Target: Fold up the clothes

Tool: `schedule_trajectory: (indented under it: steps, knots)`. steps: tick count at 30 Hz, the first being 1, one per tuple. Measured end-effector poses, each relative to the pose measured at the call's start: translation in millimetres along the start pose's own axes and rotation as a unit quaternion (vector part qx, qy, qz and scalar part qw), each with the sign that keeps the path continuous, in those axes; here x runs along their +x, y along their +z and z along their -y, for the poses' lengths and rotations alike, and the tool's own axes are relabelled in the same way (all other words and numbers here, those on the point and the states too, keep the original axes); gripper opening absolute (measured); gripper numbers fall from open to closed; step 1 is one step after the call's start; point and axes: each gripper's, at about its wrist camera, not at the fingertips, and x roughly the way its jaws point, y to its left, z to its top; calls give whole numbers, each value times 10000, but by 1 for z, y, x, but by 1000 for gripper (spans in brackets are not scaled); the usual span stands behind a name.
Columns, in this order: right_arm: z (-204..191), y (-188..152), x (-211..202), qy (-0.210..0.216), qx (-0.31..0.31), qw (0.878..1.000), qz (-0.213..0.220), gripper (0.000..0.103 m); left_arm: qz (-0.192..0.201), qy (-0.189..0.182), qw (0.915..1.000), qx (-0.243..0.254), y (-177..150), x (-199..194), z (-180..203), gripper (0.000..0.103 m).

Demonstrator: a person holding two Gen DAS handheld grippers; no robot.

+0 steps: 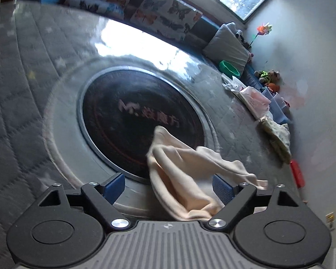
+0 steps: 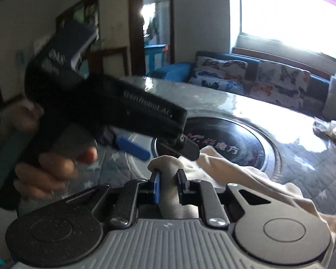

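A cream garment (image 1: 179,174) hangs crumpled over the near rim of a round glass-topped table (image 1: 56,112) with a dark centre disc (image 1: 127,116). My left gripper (image 1: 168,186) is open wide. The cloth passes loosely between its blue pads (image 1: 114,188) and neither pad presses on it. In the right wrist view my right gripper (image 2: 168,179) is shut on a bunched fold of the cream garment (image 2: 235,174), held just above the table. The left tool's black body (image 2: 127,109), held by a hand (image 2: 47,168), crosses close in front, its blue finger (image 2: 132,149) beside the bunch.
Along the table's right edge lie a green bowl (image 1: 229,67), pink and white packets (image 1: 255,100), a folded patterned cloth (image 1: 277,136) and a red object (image 1: 298,174). A sofa with butterfly cushions (image 2: 280,78) runs behind the table under a bright window.
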Motion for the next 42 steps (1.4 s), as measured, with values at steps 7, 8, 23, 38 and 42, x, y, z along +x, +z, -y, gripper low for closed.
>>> schedule_trajectory:
  steps: [7,8,23,38,42]
  knots:
    - [13,-3,-15,53,298,9994,187,13,-552,-466,9954,-623,-6,26,4,64]
    - [15,-3,-13,73,325,9993,197,13,-595,-523,9945,-678,-7,29,4,59]
    - [46,-23,-41,-366,619,9973,131,40,-480,-310,9979,-310,-16,35,3,26]
    - [184,-95,-55,-1543,2765,9485,-64,49,-338,125,9959,836,-27,36,38,46]
    - [189,-98,-47,-1444,2795,9492,27,49,-353,224,9935,1063,-29,38,46,49]
